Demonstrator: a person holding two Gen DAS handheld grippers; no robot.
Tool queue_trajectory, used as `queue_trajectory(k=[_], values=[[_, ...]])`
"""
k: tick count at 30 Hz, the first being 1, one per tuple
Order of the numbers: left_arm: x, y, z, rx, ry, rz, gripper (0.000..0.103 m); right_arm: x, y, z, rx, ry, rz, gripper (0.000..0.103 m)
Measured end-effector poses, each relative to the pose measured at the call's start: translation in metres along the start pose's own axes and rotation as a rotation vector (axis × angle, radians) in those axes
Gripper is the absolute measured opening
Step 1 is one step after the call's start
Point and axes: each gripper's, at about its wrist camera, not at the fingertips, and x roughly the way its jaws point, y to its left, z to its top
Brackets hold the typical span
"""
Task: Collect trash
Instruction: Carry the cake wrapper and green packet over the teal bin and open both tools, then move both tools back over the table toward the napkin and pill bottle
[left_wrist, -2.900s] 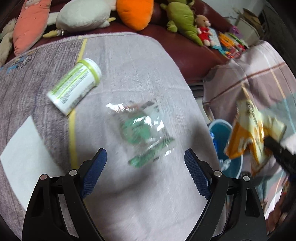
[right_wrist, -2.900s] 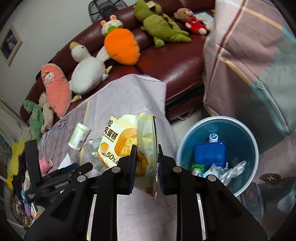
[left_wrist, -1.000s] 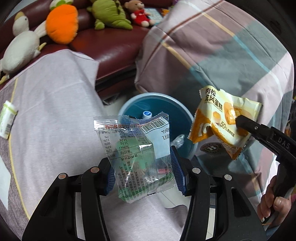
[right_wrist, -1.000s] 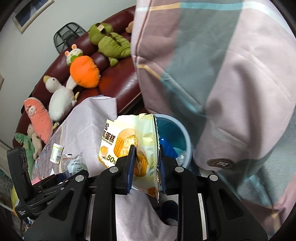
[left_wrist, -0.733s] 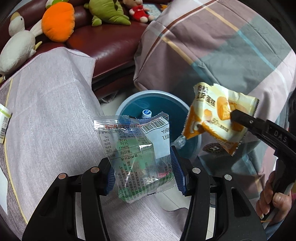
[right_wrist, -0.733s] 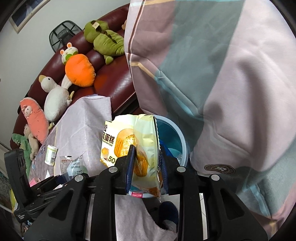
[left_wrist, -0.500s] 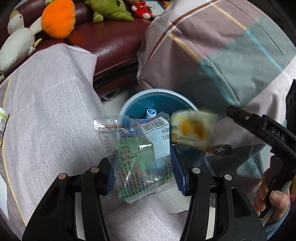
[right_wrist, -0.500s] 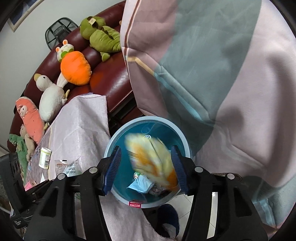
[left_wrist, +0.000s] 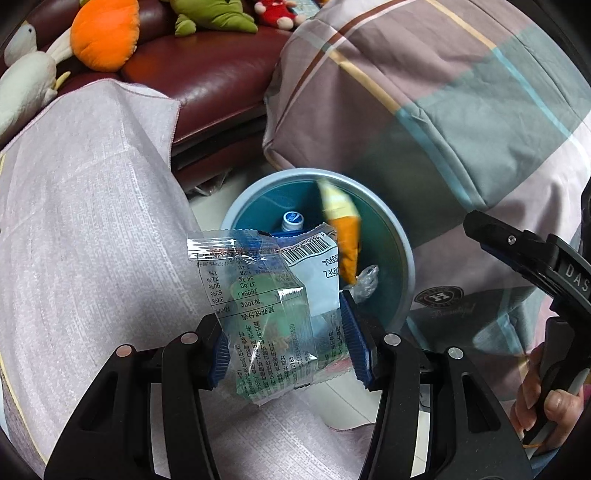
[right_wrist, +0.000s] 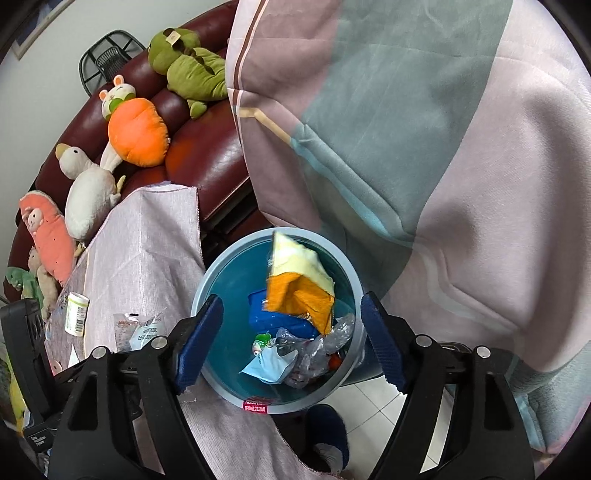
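My left gripper (left_wrist: 286, 343) is shut on a clear snack wrapper (left_wrist: 266, 295) with green contents and a barcode, held just above the near rim of the blue bin (left_wrist: 404, 258). My right gripper (right_wrist: 290, 339) hangs over the same blue bin (right_wrist: 207, 291); its jaws are opening and nothing is between them. The yellow and orange snack bag (right_wrist: 299, 291) is loose inside the bin, on top of a blue box and crumpled plastic. In the left wrist view the snack bag (left_wrist: 343, 236) shows blurred, inside the bin.
The bin stands on a tiled floor between a cloth-covered table (left_wrist: 74, 221) and a plaid blanket (right_wrist: 424, 147). A white bottle (right_wrist: 75, 314) lies on the table. A dark red sofa (left_wrist: 214, 74) with plush toys is behind. A person's hand (left_wrist: 550, 402) holds the right gripper.
The right gripper has opened and let go of the yellow snack bag, which dropped into the bin. Both grippers came over the bin. The left still grips the clear wrapper.
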Motion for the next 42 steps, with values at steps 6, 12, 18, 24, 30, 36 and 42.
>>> queue_trajectory(k=[6, 12, 18, 24, 30, 36, 42], values=[[0.006, -0.004, 0.006, 0.008, 0.005, -0.016, 0.054, -0.005, 0.000, 0.001, -0.004, -0.005, -0.020, 0.075], [0.012, -0.011, 0.009, 0.034, 0.011, -0.011, 0.079, -0.006, 0.002, 0.003, -0.008, 0.000, -0.042, 0.075], [0.008, -0.008, 0.008, 0.034, 0.005, -0.007, 0.086, -0.003, 0.006, 0.003, -0.013, 0.016, -0.062, 0.075], [-0.003, 0.006, 0.004, 0.004, -0.009, -0.010, 0.086, -0.005, 0.016, 0.000, -0.025, 0.026, -0.071, 0.078], [-0.021, 0.026, -0.004, -0.032, -0.031, -0.014, 0.086, -0.009, 0.033, -0.005, -0.044, 0.030, -0.071, 0.079], [-0.041, 0.042, -0.016, -0.053, -0.057, -0.006, 0.086, -0.013, 0.057, -0.014, -0.076, 0.042, -0.058, 0.079], [-0.063, 0.064, -0.026, -0.092, -0.089, -0.002, 0.086, -0.017, 0.085, -0.023, -0.116, 0.050, -0.053, 0.082]])
